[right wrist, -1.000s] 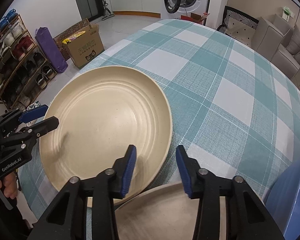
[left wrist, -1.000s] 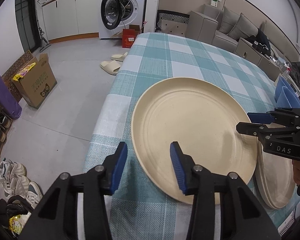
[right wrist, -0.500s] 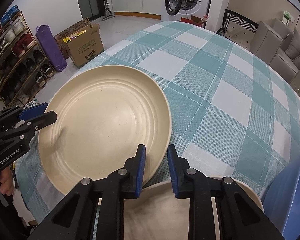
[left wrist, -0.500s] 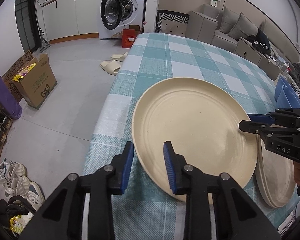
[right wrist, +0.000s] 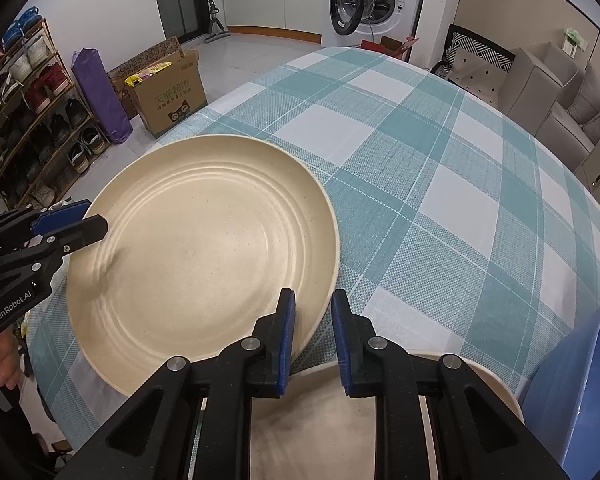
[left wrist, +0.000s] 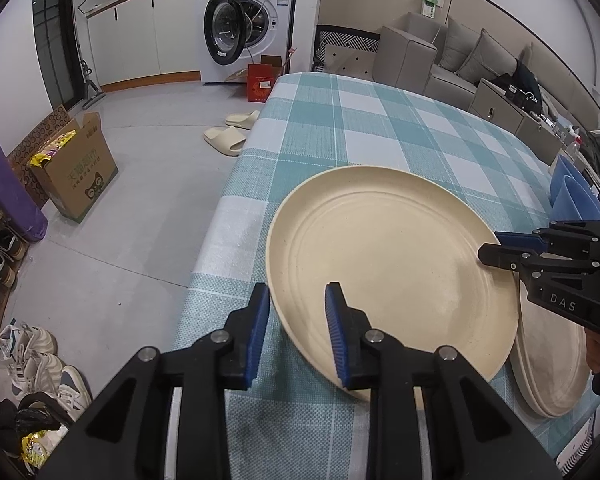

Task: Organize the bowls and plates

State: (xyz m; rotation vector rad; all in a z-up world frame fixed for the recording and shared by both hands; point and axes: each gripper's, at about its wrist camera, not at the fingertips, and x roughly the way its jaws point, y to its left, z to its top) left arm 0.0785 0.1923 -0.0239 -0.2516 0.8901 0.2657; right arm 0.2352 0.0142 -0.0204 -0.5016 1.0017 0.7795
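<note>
Checked tablecloth [left wrist: 380,128] covering the table; large cream plate [left wrist: 388,272] near its left edge, overlapping a plate stack [left wrist: 556,364]; left gripper [left wrist: 296,332] and right gripper [right wrist: 312,332] each clamped on opposite rims, jaws having just closed.

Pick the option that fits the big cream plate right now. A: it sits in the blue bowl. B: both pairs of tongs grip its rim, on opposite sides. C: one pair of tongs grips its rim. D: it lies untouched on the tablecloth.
B: the left tongs and right tongs each clamp the cream plate's rim from opposite sides.
</note>
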